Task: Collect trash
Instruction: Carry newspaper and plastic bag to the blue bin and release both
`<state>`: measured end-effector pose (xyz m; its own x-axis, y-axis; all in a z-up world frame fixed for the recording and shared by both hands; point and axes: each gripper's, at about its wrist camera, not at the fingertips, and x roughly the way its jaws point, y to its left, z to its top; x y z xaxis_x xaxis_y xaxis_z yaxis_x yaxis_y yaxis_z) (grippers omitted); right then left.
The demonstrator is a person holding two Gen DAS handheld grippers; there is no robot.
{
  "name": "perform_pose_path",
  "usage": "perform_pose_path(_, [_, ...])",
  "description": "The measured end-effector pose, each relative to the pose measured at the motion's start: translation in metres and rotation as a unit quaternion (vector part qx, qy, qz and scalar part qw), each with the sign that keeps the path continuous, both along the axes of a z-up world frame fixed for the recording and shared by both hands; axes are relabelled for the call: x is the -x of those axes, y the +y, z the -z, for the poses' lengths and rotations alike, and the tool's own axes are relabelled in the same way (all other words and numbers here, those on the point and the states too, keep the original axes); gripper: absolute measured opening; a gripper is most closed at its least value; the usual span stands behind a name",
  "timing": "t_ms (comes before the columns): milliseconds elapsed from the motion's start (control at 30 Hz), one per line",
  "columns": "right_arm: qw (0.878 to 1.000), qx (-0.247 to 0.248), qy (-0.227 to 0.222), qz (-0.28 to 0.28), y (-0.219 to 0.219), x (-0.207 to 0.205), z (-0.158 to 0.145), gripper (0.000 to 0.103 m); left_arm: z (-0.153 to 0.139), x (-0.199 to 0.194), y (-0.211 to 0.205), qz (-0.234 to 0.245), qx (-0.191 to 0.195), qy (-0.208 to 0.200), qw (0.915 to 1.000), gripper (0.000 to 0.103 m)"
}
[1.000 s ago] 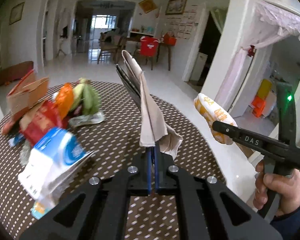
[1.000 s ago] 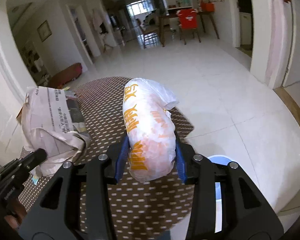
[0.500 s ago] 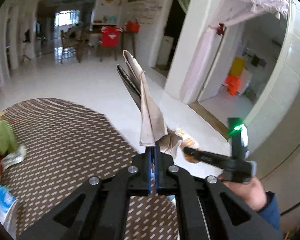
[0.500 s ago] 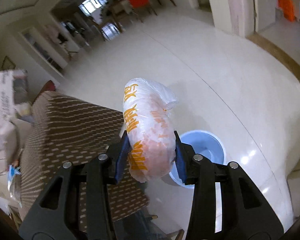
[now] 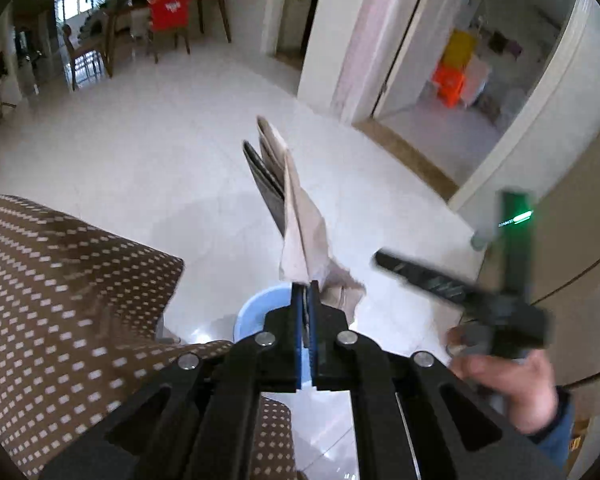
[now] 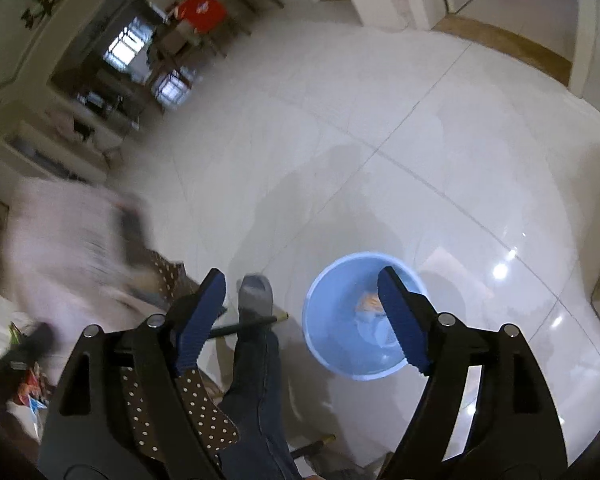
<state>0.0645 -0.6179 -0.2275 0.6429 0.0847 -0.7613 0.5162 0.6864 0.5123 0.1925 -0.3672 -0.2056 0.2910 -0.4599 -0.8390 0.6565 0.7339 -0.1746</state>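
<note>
My right tool (image 6: 300, 308) has just opened, empty, over the bucket (image 6: 320, 344) — the wrapper (image 6: 368, 304) lies inside; my left tool (image 5: 306, 304) clenches folded newspaper (image 5: 296, 216).

Both wrist views steeply downward, sharing the blue bucket (image 6: 356, 316).

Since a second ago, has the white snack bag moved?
Yes. It has left the right gripper, whose jaws have just been opening, empty, and lies in the blue bucket on the floor.
</note>
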Motion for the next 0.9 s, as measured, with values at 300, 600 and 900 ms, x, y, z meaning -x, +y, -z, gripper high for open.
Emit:
perform_pose_path(300, [0.999,0.022,-0.042,0.005,-0.007,0.014,-0.041,0.086,0.026,-0.022,-0.031,0.013,-0.041,0.032,0.9986,0.066])
perform_pose_path(600, [0.999,0.029,-0.038,-0.001,0.004,0.014,-0.047,0.097,-0.007,-0.009,-0.014,-0.034,-0.014,-0.016,0.9992,0.090])
perform_pose_path(900, [0.996,0.071,-0.058,-0.018,0.047,0.014,-0.094,0.097,-0.052,0.016,0.032,-0.066,0.024,-0.067,0.9953,0.092])
